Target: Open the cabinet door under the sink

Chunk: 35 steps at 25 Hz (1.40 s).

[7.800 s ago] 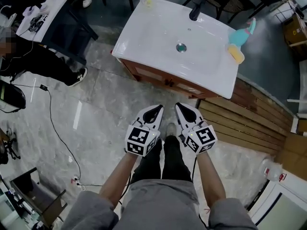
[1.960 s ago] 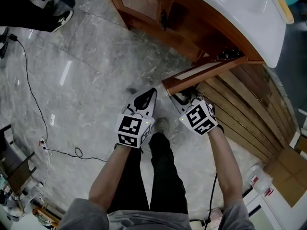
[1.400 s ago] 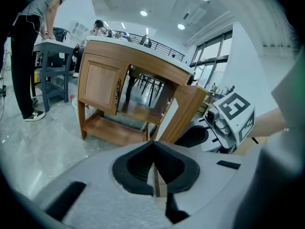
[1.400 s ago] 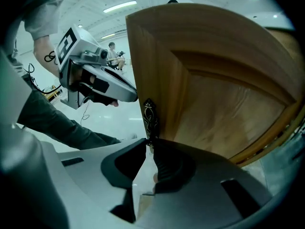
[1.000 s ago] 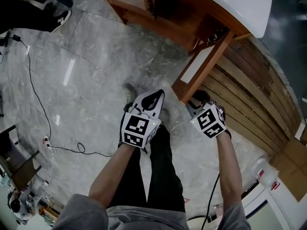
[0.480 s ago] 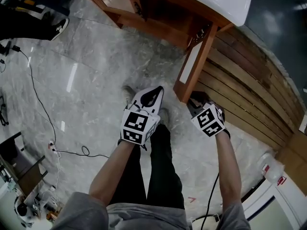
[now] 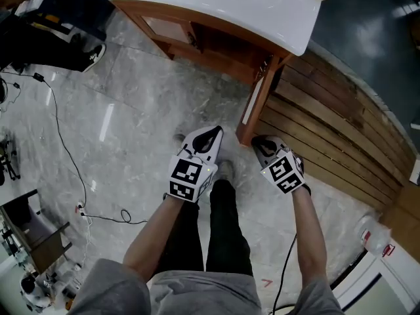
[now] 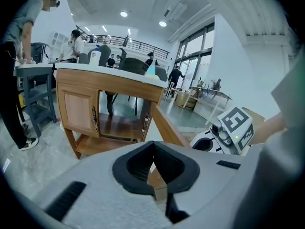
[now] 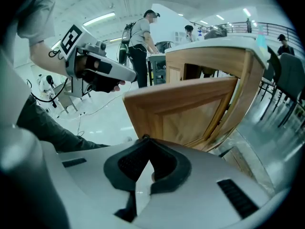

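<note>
The cabinet door (image 7: 257,104) looks stiff, light; take its free edge. The left gripper (image 7: 213,131) and right gripper (image 7: 260,142) sit closed, empty

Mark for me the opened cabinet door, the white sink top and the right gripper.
opened cabinet door (image 9: 190,118): right gripper view, on its inset panel.
white sink top (image 7: 216,8): head view, on the bare surface near the front rim.
right gripper (image 7: 261,143): head view, at its claw tips.
</note>
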{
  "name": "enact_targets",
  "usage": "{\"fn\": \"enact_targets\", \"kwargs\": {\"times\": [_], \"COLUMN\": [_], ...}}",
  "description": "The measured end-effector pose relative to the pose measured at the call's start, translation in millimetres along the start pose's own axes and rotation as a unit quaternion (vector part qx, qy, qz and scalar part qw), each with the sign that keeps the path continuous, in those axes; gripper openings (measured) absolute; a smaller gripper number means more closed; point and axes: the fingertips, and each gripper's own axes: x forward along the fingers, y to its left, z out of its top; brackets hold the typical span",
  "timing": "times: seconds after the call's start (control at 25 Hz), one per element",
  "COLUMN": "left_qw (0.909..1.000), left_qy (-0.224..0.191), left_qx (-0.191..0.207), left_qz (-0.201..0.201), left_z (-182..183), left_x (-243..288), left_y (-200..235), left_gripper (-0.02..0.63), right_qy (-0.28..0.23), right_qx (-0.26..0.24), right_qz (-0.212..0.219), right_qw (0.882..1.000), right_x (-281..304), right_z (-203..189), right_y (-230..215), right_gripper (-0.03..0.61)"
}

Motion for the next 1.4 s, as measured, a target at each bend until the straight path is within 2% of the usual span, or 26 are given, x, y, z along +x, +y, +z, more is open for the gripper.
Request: {"fn": "enact_targets", "kwargs": {"times": [0.2,0.36,0.68,1.16,1.4], "left_qw": [0.9998,0.9994,0.9974,0.9906,0.983], "left_qy": [-0.013,-0.026,-0.034,-0.101,-0.141], "left_qx": [0.013,0.023,0.061,0.09,0.116], "left_qz": [0.003,0.002,-0.019,-0.022,-0.016], "left_z": [49.5,84.9,137.5,231.0,271.1], "left_x": [-26.6,-44.8,-80.0,-149.1,-180.9], "left_y": [-13.0,-28.0,-66.0,-109.8,-123.9], "left_gripper": [0.008,0.008,0.008,0.008,0.008], "right_qy": [-0.035,-0.058,-0.124,-0.249,-0.316], "right_qx": [0.031,0.036,0.05,0.057,0.07], "right_qz": [-0.014,-0.024,-0.055,-0.101,-0.112], "right_qw": [0.999,0.997,0.989,0.962,0.94], "right_x": [-45.0,-79.0,-143.8,-244.3,-287.0], "right_z": [38.8,69.4,131.9,234.7,276.3], "right_y": [0.3,1.4,7.6,22.4,26.6], "right_gripper": [0.009,0.009,0.009,0.009,0.009]}}
